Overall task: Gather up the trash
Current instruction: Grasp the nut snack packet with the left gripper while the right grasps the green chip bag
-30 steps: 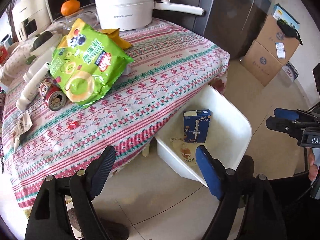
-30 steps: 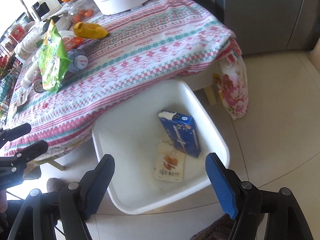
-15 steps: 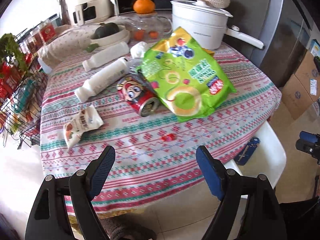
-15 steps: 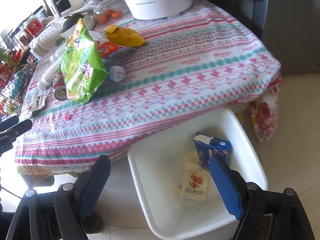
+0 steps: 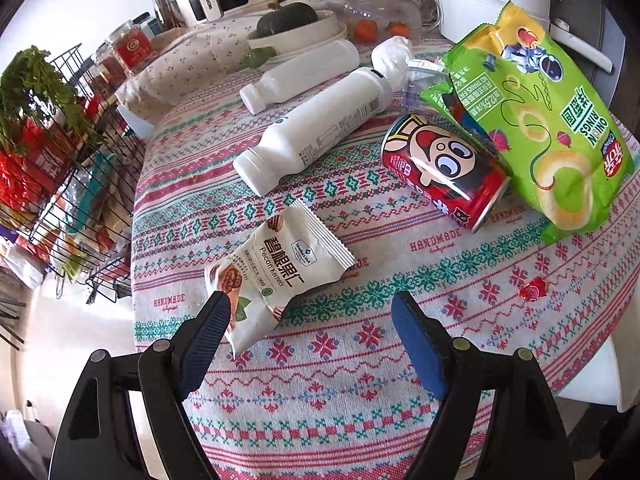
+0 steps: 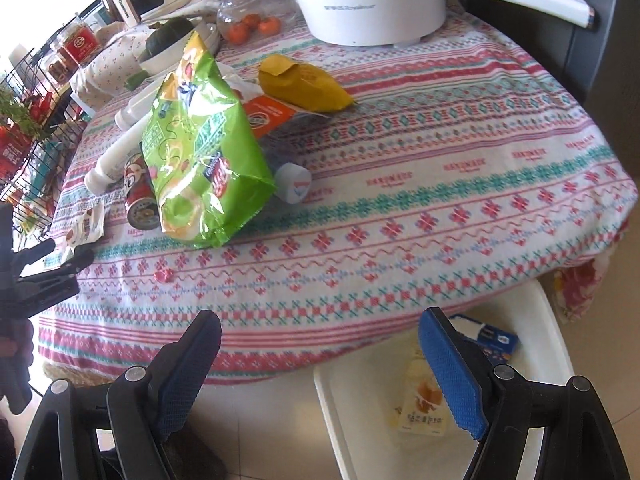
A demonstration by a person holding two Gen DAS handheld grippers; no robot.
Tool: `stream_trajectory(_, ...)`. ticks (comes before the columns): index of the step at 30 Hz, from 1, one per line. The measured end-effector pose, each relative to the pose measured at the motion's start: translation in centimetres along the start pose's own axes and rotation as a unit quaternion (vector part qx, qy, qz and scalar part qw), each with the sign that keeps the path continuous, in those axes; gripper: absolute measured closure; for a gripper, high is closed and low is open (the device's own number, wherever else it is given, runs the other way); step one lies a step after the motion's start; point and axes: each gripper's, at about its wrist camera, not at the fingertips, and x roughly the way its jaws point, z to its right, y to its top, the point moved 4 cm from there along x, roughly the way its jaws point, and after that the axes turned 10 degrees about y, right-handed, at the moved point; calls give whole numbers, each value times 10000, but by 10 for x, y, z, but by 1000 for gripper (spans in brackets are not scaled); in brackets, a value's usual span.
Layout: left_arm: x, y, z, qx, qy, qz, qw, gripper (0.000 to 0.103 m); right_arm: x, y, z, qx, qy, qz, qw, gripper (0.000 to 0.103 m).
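Left gripper [image 5: 310, 316]: we hold it low over the near edge of the desk, its jaws wide open with nothing between them; the left blue pad [image 5: 208, 332] sits at the lower corner of the pecan packet, whether touching we cannot tell
Right gripper [image 6: 320, 344]: we hold it in front of the desk edge, jaws open and empty, above the floor and the bin
Pecan packet: a small white foil packet of pecan kernels [image 5: 276, 276] lies flat on the red, green and white patterned tablecloth [image 5: 360, 380], just in front of our left gripper
Other trash on the desk: a red drink can with a cartoon face [image 5: 444, 172] lies on its side, partly under a green onion rings bag [image 5: 548, 128]; two white plastic bottles [image 5: 316, 136] lie side by side behind the packet; a yellow crumpled wrapper [image 6: 304, 88] lies near a white cooking pot [image 6: 368, 4]
Bin: a white rectangular plastic bin [image 6: 344, 420] stands on the floor, partly under the desk edge; inside we see a blue carton [image 6: 494, 342] and a pale yellow pouch [image 6: 420, 404]
Left of the desk: a black wire rack [image 5: 60, 184] with packaged goods
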Motion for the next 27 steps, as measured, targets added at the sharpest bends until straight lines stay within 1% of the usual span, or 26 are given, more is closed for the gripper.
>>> stream_trajectory(2,8,2,1,37,5,-28,10000,21,4,3,-3,-14,23,-10,10000,18)
stream_trajectory(6,28,1,0,127,116,-231,9996,32,10,9,-7,-21,13,-10,10000,18)
stream_trajectory(7,31,1,0,148,157,-251,9995,33,11,10,-7,-16,15,-10,10000,18)
stream_trajectory(8,31,1,-2,107,124,-163,9997,34,12,11,-7,-11,18,-12,10000,18)
stream_trajectory(9,32,2,-3,102,138,-176,9997,39,14,12,-8,-10,21,-16,10000,18)
stream_trajectory(10,32,2,-3,79,107,-162,9998,42,15,13,-8,-12,21,-19,10000,18)
stream_trajectory(12,34,2,-4,57,69,-165,9998,54,17,14,-8,-15,1,-25,10000,18)
stream_trajectory(13,33,2,-3,51,48,-168,9998,57,18,14,-8,-10,-11,-27,10000,18)
stream_trajectory(14,33,1,-3,65,58,-172,9998,64,19,14,-8,1,-17,-25,10000,18)
stream_trajectory(16,35,1,-3,66,0,-225,9997,82,21,15,-7,29,-21,-24,10000,18)
stream_trajectory(17,35,0,-2,10,-38,-286,9996,95,22,15,-7,39,-20,-18,10000,18)
stream_trajectory(18,36,-1,-3,-47,-18,-331,9994,100,23,15,-7,48,-22,-12,10000,18)
stream_trajectory(20,37,-2,-6,-135,3,-382,9992,103,26,17,-6,67,-31,-3,10000,18)
stream_trajectory(22,34,-4,-8,-257,-43,-416,9988,103,28,17,-6,86,-36,6,10000,18)
stream_trajectory(25,29,-3,-14,-459,-216,-408,9979,103,31,20,-6,100,-54,31,9999,18)
stream_trajectory(27,21,-1,-17,-628,-421,-384,9964,103,33,22,-6,100,-58,54,9999,18)
